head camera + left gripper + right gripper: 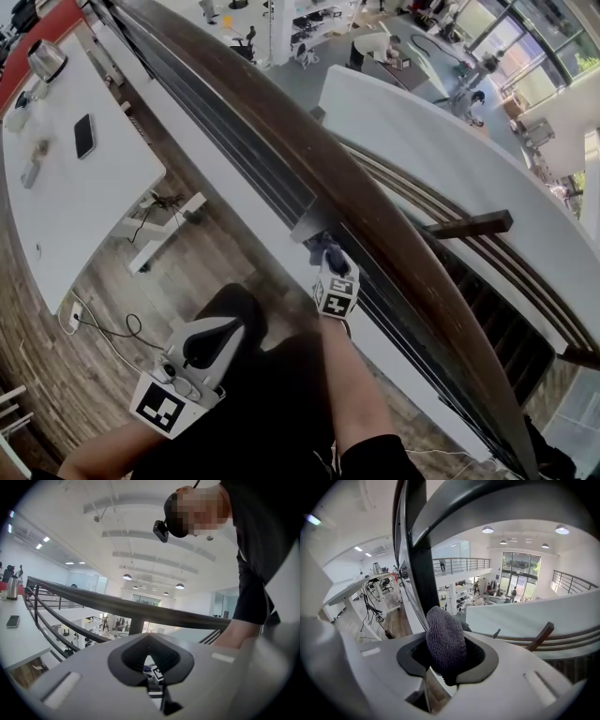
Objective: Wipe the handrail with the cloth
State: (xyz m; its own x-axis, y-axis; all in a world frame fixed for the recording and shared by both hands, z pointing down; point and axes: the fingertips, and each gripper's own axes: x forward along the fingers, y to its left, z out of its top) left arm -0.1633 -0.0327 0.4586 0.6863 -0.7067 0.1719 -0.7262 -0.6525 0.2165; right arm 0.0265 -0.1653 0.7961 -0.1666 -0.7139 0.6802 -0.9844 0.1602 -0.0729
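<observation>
The brown wooden handrail (375, 202) runs diagonally from top left to bottom right in the head view. My right gripper (324, 253) sits just under its near edge, shut on a dark grey cloth (322, 246). In the right gripper view the cloth (444, 634) bulges out between the jaws of the right gripper (449, 660), below the handrail (487, 503) and beside a dark post (419, 573). My left gripper (208, 345) hangs low by my legs, away from the rail, shut and holding nothing. The left gripper view shows the left gripper (150, 660) with the handrail (140, 609) ahead.
A white desk (103, 187) stands to the left with a phone (84, 135) and a kettle (45, 58). Cables (103, 328) lie on the wood floor. Beyond the rail are dark rail bars (244, 141), a white panel (441, 159), a wooden bracket (469, 225) and a lower floor.
</observation>
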